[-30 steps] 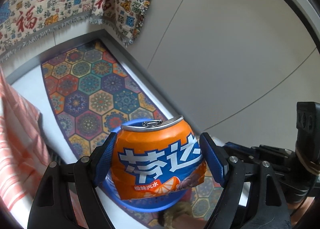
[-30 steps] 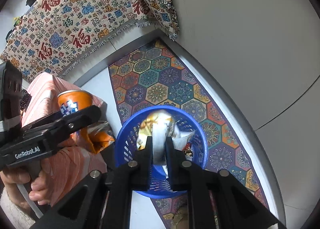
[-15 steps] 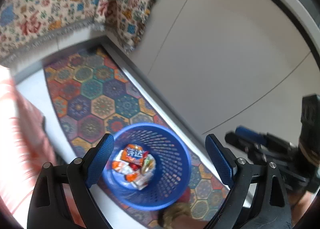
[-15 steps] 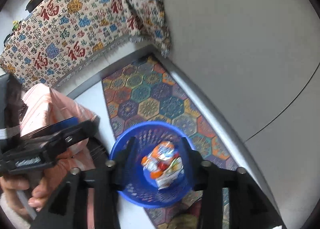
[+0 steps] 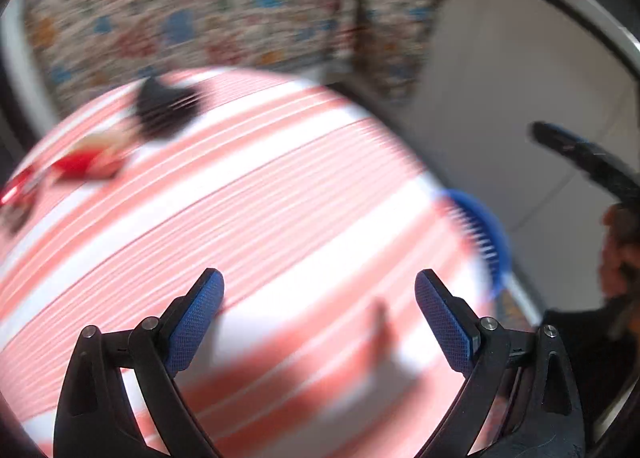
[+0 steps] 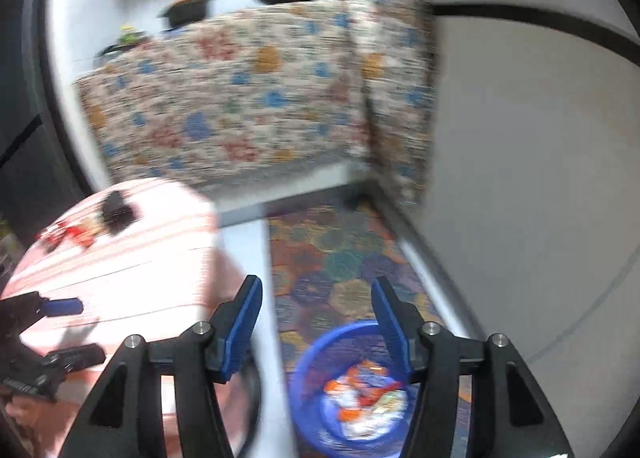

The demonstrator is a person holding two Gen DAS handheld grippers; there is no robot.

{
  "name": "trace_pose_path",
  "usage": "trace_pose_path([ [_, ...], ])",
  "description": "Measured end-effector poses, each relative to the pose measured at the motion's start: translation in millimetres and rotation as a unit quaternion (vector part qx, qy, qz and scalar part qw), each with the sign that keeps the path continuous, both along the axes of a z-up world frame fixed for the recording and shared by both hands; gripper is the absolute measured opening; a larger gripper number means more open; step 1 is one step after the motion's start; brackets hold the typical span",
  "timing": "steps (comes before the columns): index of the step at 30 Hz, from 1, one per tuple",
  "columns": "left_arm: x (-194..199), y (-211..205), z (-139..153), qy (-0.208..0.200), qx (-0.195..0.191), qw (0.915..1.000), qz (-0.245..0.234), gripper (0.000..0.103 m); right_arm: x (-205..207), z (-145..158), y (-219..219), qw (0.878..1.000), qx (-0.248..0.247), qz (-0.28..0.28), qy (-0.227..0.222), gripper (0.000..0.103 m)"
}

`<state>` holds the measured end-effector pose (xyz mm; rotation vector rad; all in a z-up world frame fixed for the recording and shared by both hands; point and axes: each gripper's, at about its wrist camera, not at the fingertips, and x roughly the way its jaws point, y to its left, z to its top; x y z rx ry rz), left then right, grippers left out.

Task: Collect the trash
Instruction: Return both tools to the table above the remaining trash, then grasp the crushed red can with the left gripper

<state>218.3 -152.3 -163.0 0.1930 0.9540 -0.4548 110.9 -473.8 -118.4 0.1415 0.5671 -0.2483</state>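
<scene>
Can dropped into blue basket (image 6: 308, 354); both hand-held grippers (image 6: 316, 322) (image 5: 318, 314) opening, empty.

Right gripper (image 6: 316, 322) jaws opening — empty, blue basket (image 6: 308, 362) of trash (image 6: 364, 390) below

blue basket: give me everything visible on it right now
The blue basket is round, looks like plastic, with slotted, perforated walls and a solid rim. It stands upright and open on the patterned hexagon rug beside the striped table, near the grey wall. Inside lies a heap of crumpled orange, white and red wrappers; details are blurred. No gripper touches it. In the left wrist view only an arc of its rim shows past the table edge.
</scene>
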Motion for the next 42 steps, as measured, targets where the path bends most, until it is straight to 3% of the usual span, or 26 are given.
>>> trace_pose_path([
  [3,8.4,54.1,-13.2,0.003,0.027,0.9983,0.052,0.097,17.1,-7.8,49.7,0.998,0.006,0.059,0.015,0.058],
  [7,23.7,113.4,-25.3,0.006,0.027,0.9932,0.114,0.097,46.7,-21.9,129.0,0.987,-0.006,0.146,0.062,0.058],
  [16,41.9,172.1,-30.4,-0.014,0.027,0.9892,0.144,0.103,118.1,-57.1,228.0,0.970,-0.035,0.195,0.142,0.058],
  [19,47.4,184.4,-30.7,-0.022,0.023,0.9897,0.139,0.103,127.7,-65.6,238.6,0.971,-0.061,0.187,0.137,0.064],
  [23,65.6,198.3,-32.3,-0.024,0.020,0.9888,0.146,0.103,132.6,-67.5,235.3,0.975,-0.052,0.175,0.127,0.072],
  [30,101.7,221.1,-29.3,-0.024,0.021,0.9824,0.184,0.102,135.5,-68.1,238.7,0.975,-0.054,0.174,0.128,0.072],
  [32,116.2,234.5,-19.1,-0.035,0.001,0.9786,0.203,0.102,135.2,-68.1,238.4,0.975,-0.055,0.174,0.128,0.072],
  [37,167.2,264.7,13.2,-0.039,-0.095,0.9681,0.229,0.102,134.9,-68.0,239.3,0.975,-0.056,0.173,0.128,0.072],
  [42,209.5,261.6,-1.5,-0.002,-0.107,0.9673,0.230,0.099,134.8,-68.2,239.1,0.975,-0.056,0.173,0.128,0.073],
])
